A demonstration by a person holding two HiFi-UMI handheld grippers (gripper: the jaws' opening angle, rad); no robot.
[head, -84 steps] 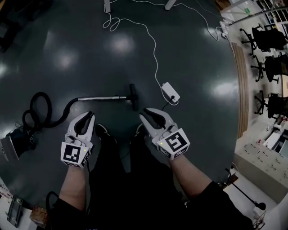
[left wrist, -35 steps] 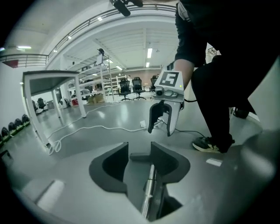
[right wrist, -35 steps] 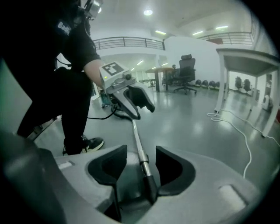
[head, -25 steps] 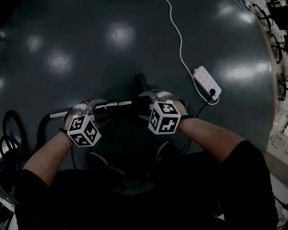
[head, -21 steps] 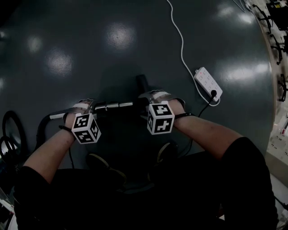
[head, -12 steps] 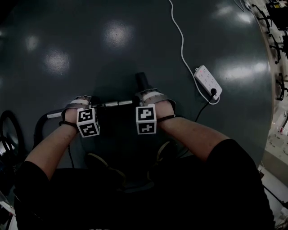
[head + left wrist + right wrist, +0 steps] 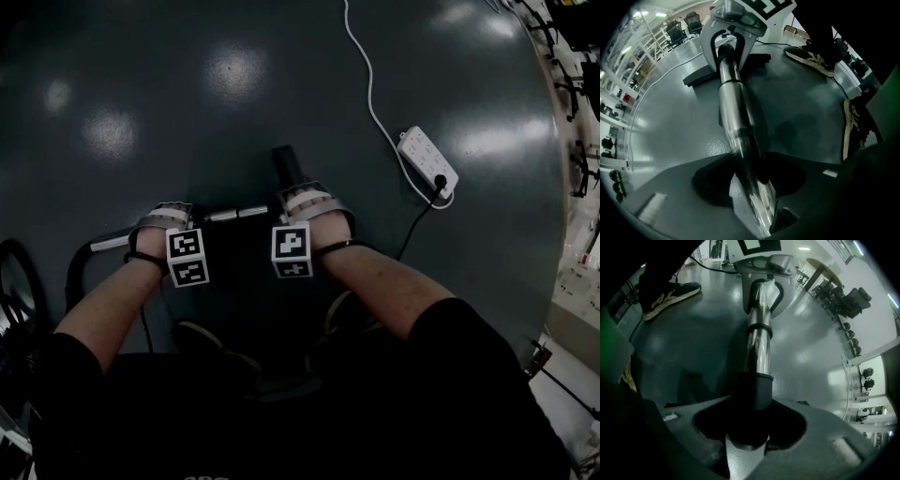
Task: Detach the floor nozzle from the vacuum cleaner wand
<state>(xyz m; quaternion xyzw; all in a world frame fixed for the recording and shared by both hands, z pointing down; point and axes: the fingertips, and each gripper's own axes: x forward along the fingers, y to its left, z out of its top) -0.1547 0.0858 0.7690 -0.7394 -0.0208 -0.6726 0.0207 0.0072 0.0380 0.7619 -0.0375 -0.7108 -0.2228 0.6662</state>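
The chrome vacuum wand [image 7: 234,214] lies across the dark floor, and the black floor nozzle [image 7: 284,161] sits at its right end. My left gripper [image 7: 167,217] points down over the wand's left part. In the left gripper view its jaws are closing with the chrome tube [image 7: 733,103] between them, and their inner faces touch it. My right gripper [image 7: 314,202] stands over the joint by the nozzle. Its jaws are closing around the black neck collar [image 7: 754,390], which fills the gap. The nozzle [image 7: 717,70] lies flat beyond.
A black hose [image 7: 80,262] curves off the wand's left end. A white power strip [image 7: 427,161] with its cable [image 7: 370,84] lies to the right. The person's shoes [image 7: 811,54] stand close behind the wand. Office chairs [image 7: 581,19] line the far right.
Both grippers have sunk onto the wand and tipped to point down. Their marker cubes now face up. The right gripper has settled at the nozzle joint.
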